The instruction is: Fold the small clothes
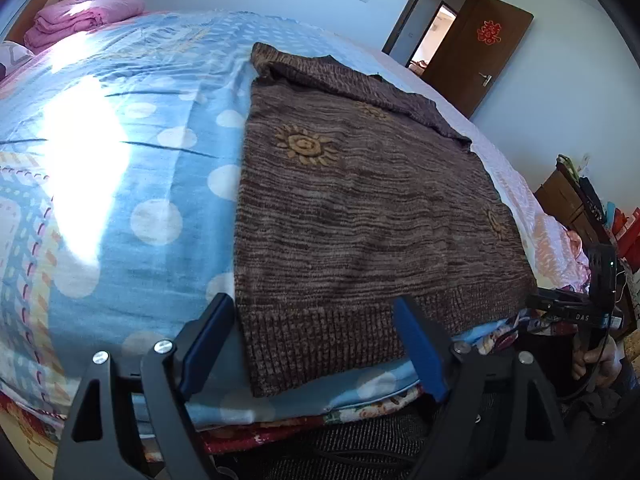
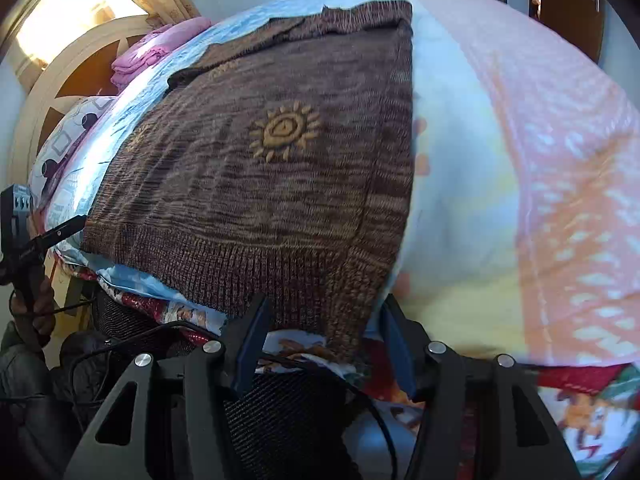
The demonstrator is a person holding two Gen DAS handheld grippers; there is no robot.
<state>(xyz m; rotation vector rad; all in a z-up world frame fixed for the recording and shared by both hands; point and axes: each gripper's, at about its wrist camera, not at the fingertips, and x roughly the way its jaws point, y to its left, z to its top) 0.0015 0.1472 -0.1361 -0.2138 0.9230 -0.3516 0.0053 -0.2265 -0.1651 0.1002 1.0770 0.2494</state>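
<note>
A brown knit sweater with yellow sun motifs lies flat on the bed, its ribbed hem at the near edge. Its sleeves look folded across the far part. My left gripper is open, its blue fingers straddling the hem's left corner just above the cloth. In the right wrist view the same sweater fills the middle. My right gripper is open, its fingers on either side of the hem's right corner, which hangs over the bed edge. Neither holds anything. The right gripper also shows at the left wrist view's right edge.
The bed has a blue dotted sheet and a pink-orange quilt on the right. Folded pink bedding and a pillow sit by the headboard. An open brown door is at the far wall. Cables and dark mesh lie below the bed edge.
</note>
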